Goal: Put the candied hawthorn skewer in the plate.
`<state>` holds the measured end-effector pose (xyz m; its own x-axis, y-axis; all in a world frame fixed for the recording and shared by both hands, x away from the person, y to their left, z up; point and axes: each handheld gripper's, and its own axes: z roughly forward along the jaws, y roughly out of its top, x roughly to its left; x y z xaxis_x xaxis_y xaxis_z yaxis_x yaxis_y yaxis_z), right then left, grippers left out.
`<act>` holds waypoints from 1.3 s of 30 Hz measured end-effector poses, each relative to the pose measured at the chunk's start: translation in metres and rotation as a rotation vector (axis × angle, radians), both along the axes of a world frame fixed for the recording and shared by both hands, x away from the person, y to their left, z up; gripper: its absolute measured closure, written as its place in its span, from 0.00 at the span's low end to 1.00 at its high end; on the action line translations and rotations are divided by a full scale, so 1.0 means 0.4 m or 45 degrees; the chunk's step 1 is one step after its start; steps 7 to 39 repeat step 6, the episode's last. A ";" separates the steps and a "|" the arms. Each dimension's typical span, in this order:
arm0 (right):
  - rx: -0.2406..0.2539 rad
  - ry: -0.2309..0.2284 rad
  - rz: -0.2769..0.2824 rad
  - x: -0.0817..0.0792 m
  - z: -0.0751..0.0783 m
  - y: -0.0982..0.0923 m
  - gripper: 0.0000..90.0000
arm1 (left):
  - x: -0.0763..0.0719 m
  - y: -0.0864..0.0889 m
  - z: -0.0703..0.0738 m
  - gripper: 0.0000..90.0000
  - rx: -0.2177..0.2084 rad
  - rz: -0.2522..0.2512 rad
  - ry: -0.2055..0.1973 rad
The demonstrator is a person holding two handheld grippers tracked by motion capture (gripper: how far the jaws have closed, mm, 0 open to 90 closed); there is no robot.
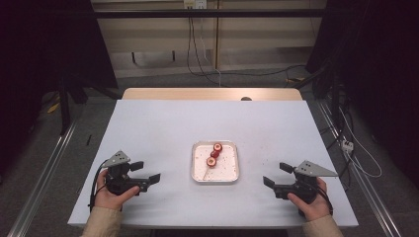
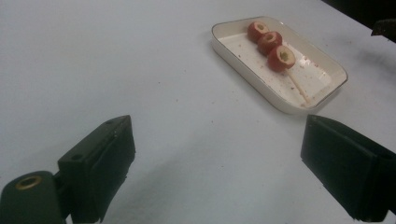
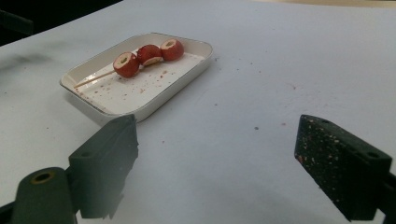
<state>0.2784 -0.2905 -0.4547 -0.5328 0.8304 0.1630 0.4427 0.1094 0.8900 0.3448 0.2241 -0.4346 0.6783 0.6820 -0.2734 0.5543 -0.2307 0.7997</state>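
We see a skewer (image 1: 213, 157) lying flat in a tray (image 1: 196, 174) near the middle of the table (image 1: 148, 128). It carries three red fruit pieces (image 2: 270, 43), each cored so that a pale centre shows, packed together at one end. In the high view its long axis runs on a slant: the fruit end points away from us and a little to the right, and the bare stick (image 2: 297, 87) points back toward us and to the left, its tip near the tray's near left corner. In the left gripper view the stick reaches toward the near end of the tray, and in the right gripper view (image 3: 145, 55) it points to the left. Reddish crumbs dot the tray floor around it, and a few specks lie on the table beside the tray.

Our left gripper (image 1: 143, 173) rests on the table well to the left of the tray, jaws spread wide with nothing between them. Our right gripper (image 1: 276, 174) sits well to the right, jaws likewise wide apart and empty, both facing in toward the tray. Crumbs cling to one pad (image 3: 336, 163) of the right gripper.
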 end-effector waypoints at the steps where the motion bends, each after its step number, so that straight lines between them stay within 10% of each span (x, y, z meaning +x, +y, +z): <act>1: -0.002 0.002 0.000 0.000 0.000 0.001 0.15 | 0.000 0.000 0.001 0.11 -0.002 0.003 -0.001; 39: -0.014 0.004 0.008 0.002 -0.005 0.010 0.15 | -0.001 0.006 0.004 0.11 -0.002 0.019 -0.006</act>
